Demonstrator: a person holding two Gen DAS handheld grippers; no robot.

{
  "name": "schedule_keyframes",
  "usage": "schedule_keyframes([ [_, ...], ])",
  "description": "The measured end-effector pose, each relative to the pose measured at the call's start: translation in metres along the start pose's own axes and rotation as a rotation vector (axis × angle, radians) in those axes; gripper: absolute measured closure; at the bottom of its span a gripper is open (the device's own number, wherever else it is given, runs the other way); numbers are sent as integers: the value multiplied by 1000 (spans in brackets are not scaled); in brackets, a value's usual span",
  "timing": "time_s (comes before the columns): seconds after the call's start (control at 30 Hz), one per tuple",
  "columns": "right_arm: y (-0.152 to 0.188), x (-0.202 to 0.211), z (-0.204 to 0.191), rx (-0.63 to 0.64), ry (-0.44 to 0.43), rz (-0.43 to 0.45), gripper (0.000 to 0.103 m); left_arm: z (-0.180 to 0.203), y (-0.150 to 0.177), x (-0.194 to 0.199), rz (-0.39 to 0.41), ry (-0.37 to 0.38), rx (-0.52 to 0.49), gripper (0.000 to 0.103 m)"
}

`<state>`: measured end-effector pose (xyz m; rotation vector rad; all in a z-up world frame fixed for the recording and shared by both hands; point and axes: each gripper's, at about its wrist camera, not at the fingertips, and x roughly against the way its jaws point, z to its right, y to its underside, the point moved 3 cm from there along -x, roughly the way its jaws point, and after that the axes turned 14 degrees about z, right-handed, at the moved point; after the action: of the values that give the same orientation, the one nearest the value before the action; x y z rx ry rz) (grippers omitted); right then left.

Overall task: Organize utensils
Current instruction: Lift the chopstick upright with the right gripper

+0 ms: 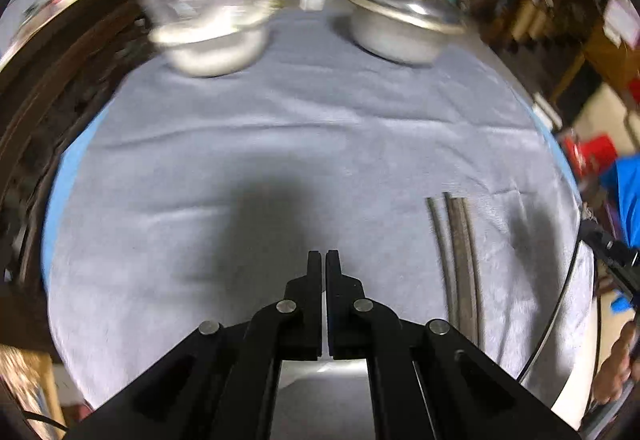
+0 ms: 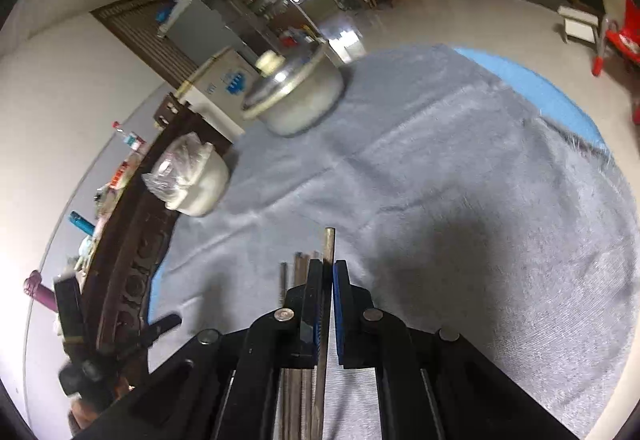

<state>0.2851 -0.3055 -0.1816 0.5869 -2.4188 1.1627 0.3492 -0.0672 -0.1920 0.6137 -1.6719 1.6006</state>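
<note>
left wrist view: the left gripper (image 1: 323, 260) hangs empty over the grey cloth (image 1: 280, 144), jaws pressed together; three thin utensils (image 1: 458, 264) lie side by side to its right. right wrist view: the right gripper (image 2: 329, 272) is clamped on one utensil (image 2: 329, 244), the others (image 2: 298, 268) just left on the cloth.

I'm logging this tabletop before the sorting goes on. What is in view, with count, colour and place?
lidded pot: one, silver, far side of the cloth.
wrapped pot: one, pale, clear plastic over it, far side, near the wooden edge.
chopsticks: about three on the cloth plus one gripped, dull grey-brown, lying side by side on the near side.
cloth: one, grey, covering the table.
wooden furniture: one, dark carved, along the table's edge.
left gripper: black, shut, empty, above bare cloth.
right gripper: black with blue pads, shut on one chopstick.
</note>
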Motion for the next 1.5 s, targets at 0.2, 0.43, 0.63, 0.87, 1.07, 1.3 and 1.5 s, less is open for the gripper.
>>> schedule_keyframes([
  [0.2,9,-32,19,-10,62,-93,97,45,-21,-59,-173,32,14,102],
  [0.43,13,-54,29,6,91,-156,97,71,-22,-93,-256,65,59,99],
  [0.63,17,-64,33,48,156,-178,97,77,-28,-96,-225,63,37,85],
  [0.87,20,-74,28,149,289,-231,94,73,-37,-92,-188,15,-53,93],
  [1.07,19,-84,19,219,363,-273,93,50,-46,-84,-187,1,-90,93],
  [1.3,24,-91,5,346,415,-233,95,43,-54,-75,-147,2,-93,96],
  [1.5,25,-63,0,274,298,-151,96,13,-65,-34,-51,49,-1,97],
])
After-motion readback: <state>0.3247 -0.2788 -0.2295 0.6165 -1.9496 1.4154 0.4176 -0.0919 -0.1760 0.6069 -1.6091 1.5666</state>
